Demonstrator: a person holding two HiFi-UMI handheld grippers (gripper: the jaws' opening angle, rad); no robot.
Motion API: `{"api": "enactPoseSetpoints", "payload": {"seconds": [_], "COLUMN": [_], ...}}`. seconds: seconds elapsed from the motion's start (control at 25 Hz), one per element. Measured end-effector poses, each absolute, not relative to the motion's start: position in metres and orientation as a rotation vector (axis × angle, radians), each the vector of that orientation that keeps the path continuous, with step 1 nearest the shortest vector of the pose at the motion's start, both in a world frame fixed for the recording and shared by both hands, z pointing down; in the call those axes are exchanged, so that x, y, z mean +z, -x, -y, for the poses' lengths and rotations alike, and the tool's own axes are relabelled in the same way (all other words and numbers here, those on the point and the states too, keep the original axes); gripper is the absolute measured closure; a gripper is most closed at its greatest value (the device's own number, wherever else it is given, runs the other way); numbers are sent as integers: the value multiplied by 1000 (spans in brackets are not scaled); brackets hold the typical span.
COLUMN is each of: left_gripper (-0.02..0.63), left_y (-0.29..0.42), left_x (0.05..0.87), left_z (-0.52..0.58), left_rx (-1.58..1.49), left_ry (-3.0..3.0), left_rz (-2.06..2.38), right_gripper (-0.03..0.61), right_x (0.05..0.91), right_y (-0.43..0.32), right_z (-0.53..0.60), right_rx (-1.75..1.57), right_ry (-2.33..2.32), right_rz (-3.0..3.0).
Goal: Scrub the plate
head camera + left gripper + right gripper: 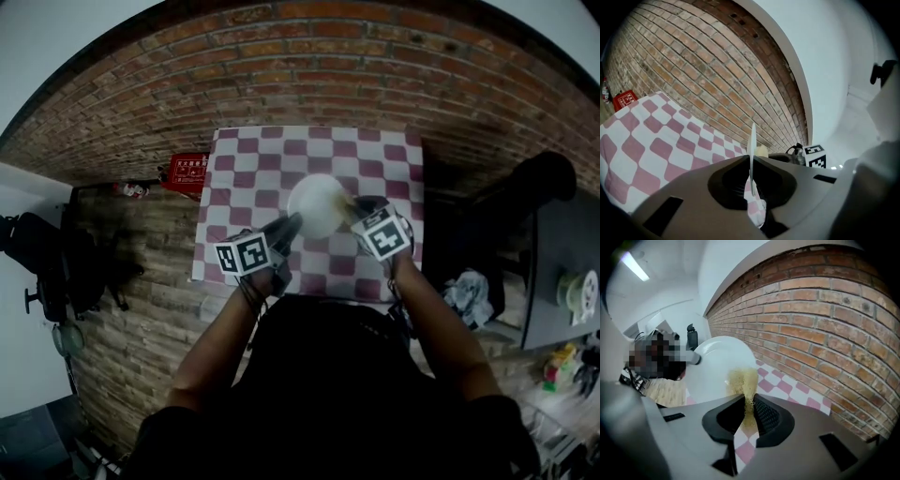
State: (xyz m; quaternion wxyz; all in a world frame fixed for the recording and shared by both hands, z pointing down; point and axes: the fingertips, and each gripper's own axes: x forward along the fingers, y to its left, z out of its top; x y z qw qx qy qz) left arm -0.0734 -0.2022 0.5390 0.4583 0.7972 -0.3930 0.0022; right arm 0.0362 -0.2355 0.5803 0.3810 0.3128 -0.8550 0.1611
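Your forearms filled the bottom of the head view, both reaching out over the checkered table. Left gripper was clamped on the rim of the white plate, jaws nearly together with only the thin edge between the pads. That view showed the plate edge-on and upright. You held it up off the cloth, above the table's middle, not resting on anything. Right gripper had its jaws pinched narrow on a yellowish scrub pad. The pad stuck out past the tips and looked to be touching the plate's face near its lower edge. From the head view the two grippers flanked the plate, left at its left rim, right at its right side. Brick wall stood behind.

Step, as I judge it: the scrub itself, plate secured and pad on the surface. No dirt or suds showed, so I couldn't tell how much had been wiped. Next move would call for rubbing the pad across the face in strokes or circles with the left grip firm. That rim hold was thin, so the plate could pivot or slip under sideways pressure. Push toward the held side, and don't let the pad work out of the right jaws
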Motion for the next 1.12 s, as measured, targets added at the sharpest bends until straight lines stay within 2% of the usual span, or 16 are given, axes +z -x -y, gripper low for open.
{"api": "enactPoseSetpoints", "payload": {"seconds": [0.2, 0.52, 0.84, 1.12], "left_gripper": [586, 586, 586, 586], "left_y": [33, 12, 39, 50], "left_x": [533, 520, 508, 517], "left_z": [197, 213, 230, 222], "left_rx": [90, 51, -44, -9], "left_ry": [-2037, -2059, -2028, -2004], "left_rz": [891, 836, 918, 917], "right_gripper": [528, 528, 529, 528], "right_x": [542, 512, 544, 572], "right_y": [-47, -16, -2, -43], "right_z": [266, 246, 201, 223], "right_rx": [270, 174, 237, 297], "right_ry": [-883, -823, -643, -709], "right_rz": [2187, 2270, 2246, 2128]}}
